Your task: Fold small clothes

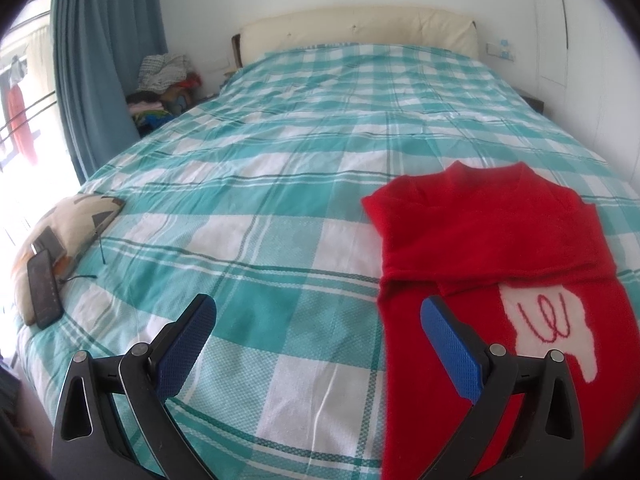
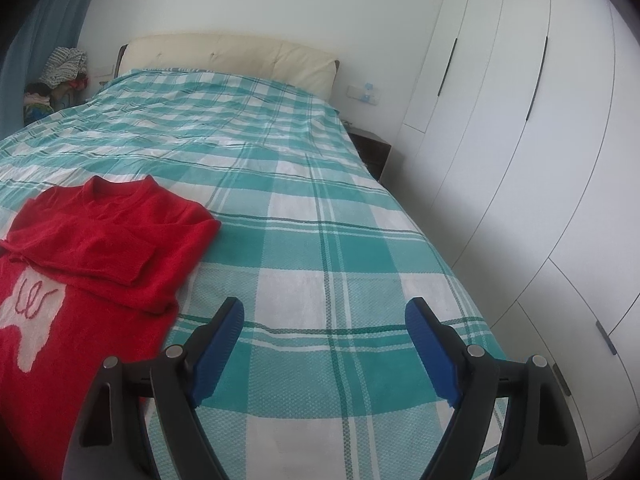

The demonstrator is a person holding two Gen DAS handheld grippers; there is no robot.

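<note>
One red sweater on the bed, its bottom hem cut off at 6 o'clock. Two grippers, left gripper and right gripper, jaws wide apart, holding nothing.

Fuzzy red knit sweater, woven checked cotton bedsheet, glossy phone, padded cream headboard

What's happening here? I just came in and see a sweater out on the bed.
A person holding two sets of tongs is folding a red sweater on a checked bedspread. Both sleeves are already folded across the chest; the lower half is not yet folded up. The left tongs and right tongs are open on either side of it, gripping nothing. A phone rests on a small pillow.
</note>
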